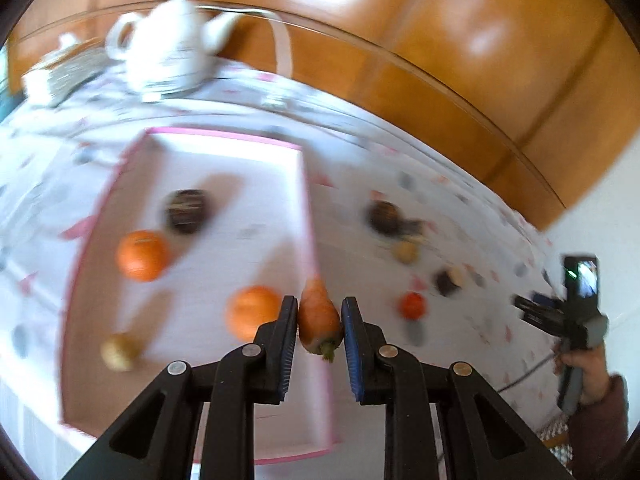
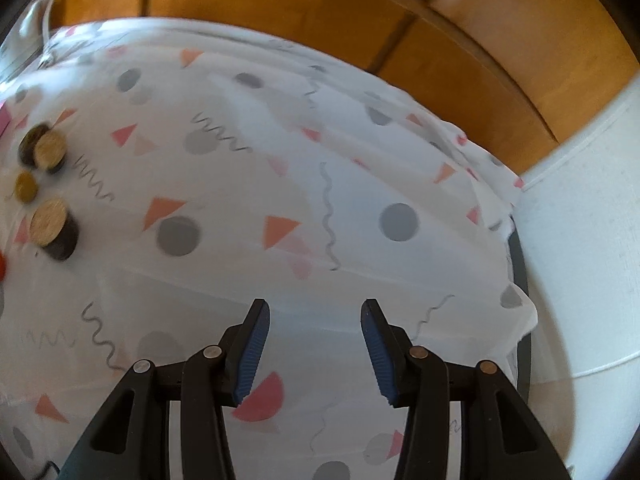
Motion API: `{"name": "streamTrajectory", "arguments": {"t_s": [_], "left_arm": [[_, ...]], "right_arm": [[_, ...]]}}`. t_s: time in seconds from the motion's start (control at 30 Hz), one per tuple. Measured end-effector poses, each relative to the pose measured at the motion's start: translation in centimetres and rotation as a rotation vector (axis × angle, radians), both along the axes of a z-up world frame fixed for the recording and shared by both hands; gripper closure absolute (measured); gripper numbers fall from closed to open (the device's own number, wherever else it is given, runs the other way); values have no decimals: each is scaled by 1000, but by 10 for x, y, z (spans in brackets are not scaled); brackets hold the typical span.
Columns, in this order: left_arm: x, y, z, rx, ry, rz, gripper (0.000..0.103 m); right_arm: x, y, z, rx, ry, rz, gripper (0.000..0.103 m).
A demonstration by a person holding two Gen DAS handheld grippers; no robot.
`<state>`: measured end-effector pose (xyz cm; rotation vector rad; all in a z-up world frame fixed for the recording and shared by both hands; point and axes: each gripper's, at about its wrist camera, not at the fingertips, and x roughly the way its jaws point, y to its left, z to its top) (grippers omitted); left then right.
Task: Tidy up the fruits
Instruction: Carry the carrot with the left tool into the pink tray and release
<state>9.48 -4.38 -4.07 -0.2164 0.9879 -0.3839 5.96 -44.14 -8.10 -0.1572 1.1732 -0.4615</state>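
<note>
- While the left gripper (image 1: 320,316) hangs over the near right rim of the pink-edged tray (image 1: 308,216), its blue pads are clamped on a small carrot (image 1: 319,320), green stub toward the camera and tip pointing away.
- Inside the tray, just left of the carrot, lies an orange (image 1: 253,317); nearer the tray's left edge sits a pale yellowish fruit (image 1: 120,351), too blurred to name.
- Farther into the tray are a second orange (image 1: 143,255) and, beyond it, a dark round fruit (image 1: 187,210).
- Right of the tray, on the patterned tablecloth (image 1: 460,352), rest a small red fruit (image 1: 413,305), a dark piece with a pale cut face (image 1: 450,280), a small yellowish fruit (image 1: 405,252) and another dark round fruit (image 1: 385,216).
- Beyond the tray's far rim stands a white teapot (image 1: 170,46).
- Well to the right of the tray, a hand (image 1: 588,372) holds the right gripper (image 2: 316,344); in its own view the jaws stand partly apart with nothing between them, over bare cloth.
- That view shows the cut dark fruits (image 2: 54,232) at its left edge.
</note>
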Motion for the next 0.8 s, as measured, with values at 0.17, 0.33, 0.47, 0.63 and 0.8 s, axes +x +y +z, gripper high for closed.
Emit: {"name": "streamTrajectory", "arguments": {"t_s": [0.17,0.33,0.47,0.63,0.8], "left_arm": [[-2,55,0,19,-23,155,82],[-1,85,-8,13,-12,220,82],[-4,95,-11,32,-30,263,82],[-8,101,-13,62,-44,293,82],[-11,101,-19,86,-45,300,82]], "right_arm": [[-9,-28,17,27,-88,-149,55],[-31,-68,37,179,-233,-350,55],[-53,-99,43,294,-330,-499,55],[-78,-125,46,370,-427,-650,55],[-85,-137,38,445,-439,-704,55]]}}
